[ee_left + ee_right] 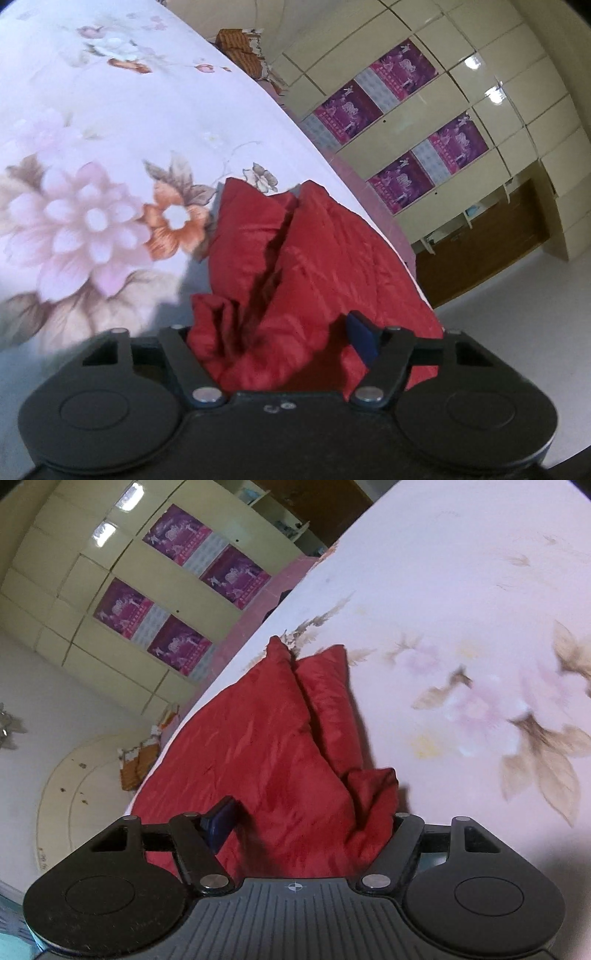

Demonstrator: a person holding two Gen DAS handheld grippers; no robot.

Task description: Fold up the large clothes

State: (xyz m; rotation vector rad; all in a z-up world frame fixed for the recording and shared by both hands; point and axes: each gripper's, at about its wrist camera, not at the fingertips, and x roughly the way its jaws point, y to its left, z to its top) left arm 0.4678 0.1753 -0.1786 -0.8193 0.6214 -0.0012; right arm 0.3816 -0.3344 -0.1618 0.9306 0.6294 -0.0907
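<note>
We see a red padded garment [295, 258] bunched into thick folds on a bed covered by a pale floral sheet [92, 177], lying close to the bed's edge nearest the wardrobe. In the left wrist view, our left hand-held gripper [280, 343] has the red cloth heaped up between its two arms; one blue pad [364, 341] shows at the right side with fabric against it, while the other pad is buried under the cloth, so we cannot tell whether the jaws pinch the garment or merely stand around it. In the right wrist view, our right hand-held gripper [306, 823] sits the same way on the garment [266, 746]: a blue pad [221, 821] shows at the left, the opposite finger is hidden by red folds, and we cannot tell if the cloth is clamped. Beyond the bed stands a cream wardrobe [480, 92] with purple posters [402, 70] on its doors, and woven baskets [236, 48] sit by the far end of the bed.
</note>
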